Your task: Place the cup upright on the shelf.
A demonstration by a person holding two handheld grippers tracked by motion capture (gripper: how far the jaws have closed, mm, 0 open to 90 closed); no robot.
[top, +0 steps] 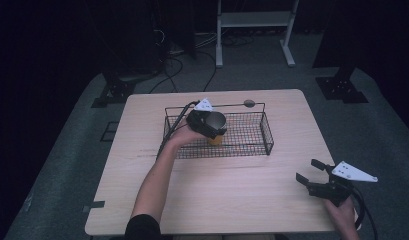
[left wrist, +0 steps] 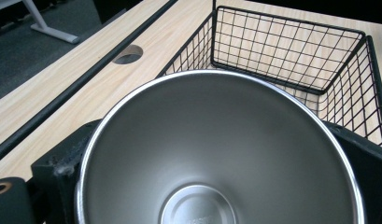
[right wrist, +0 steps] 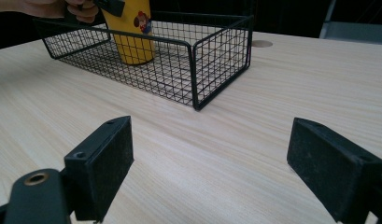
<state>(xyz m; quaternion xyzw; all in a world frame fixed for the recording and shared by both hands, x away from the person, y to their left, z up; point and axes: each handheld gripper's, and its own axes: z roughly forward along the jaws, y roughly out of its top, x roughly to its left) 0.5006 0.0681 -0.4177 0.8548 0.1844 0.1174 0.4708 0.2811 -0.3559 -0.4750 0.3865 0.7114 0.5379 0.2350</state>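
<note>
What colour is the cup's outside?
Yellow, with a small cartoon picture on it; the cup shows best in the right gripper view.

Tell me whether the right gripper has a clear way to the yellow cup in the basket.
Probably not yet: the left gripper is clamped on the yellow cup inside the wire basket, whose wall faces the open right gripper.

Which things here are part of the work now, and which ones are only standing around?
In use:
- yellow cup, steel inside, clamped by the left gripper
- wire basket, around the cup
- table

Idle or background:
- right gripper, open, above the table's near right corner
- white stand on the floor behind
- floor cables
</note>
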